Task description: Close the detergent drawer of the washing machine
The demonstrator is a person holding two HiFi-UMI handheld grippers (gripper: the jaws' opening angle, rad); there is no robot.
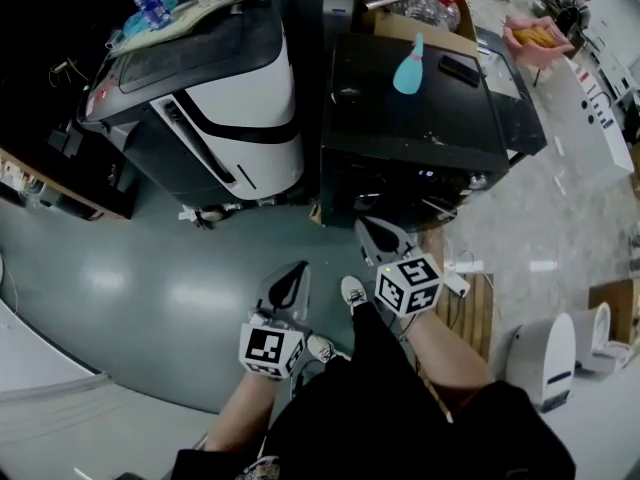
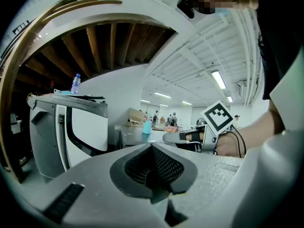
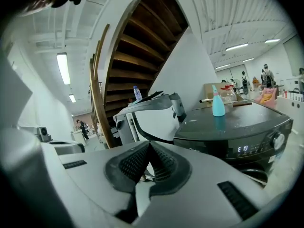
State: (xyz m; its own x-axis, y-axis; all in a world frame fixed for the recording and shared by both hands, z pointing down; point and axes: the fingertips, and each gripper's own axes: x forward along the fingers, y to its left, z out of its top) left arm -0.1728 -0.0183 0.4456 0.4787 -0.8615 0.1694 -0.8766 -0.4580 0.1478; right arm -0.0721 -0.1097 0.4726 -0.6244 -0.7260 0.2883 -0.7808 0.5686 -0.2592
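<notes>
The black washing machine (image 1: 420, 118) stands ahead of me with a teal bottle (image 1: 408, 68) on its lid. Its front panel (image 3: 237, 148) shows a lit display and a knob (image 3: 278, 140). I cannot pick out the detergent drawer, and nothing juts from the panel. My left gripper (image 1: 297, 276) hangs over the grey floor, well short of the machine, jaws shut and empty (image 2: 153, 148). My right gripper (image 1: 368, 232) is nearer the machine's lower front, also shut on nothing (image 3: 149, 146). In the left gripper view the right gripper (image 2: 178, 137) shows with its marker cube (image 2: 218, 118).
A white and grey appliance (image 1: 210, 98) stands left of the washer, with a water bottle (image 1: 148, 0) on top. A cardboard box (image 1: 420, 3) sits behind the washer. Wooden slats (image 1: 470, 308), a power strip (image 1: 455, 278) and small white units (image 1: 545, 358) lie right. A wooden staircase (image 3: 137, 46) rises behind.
</notes>
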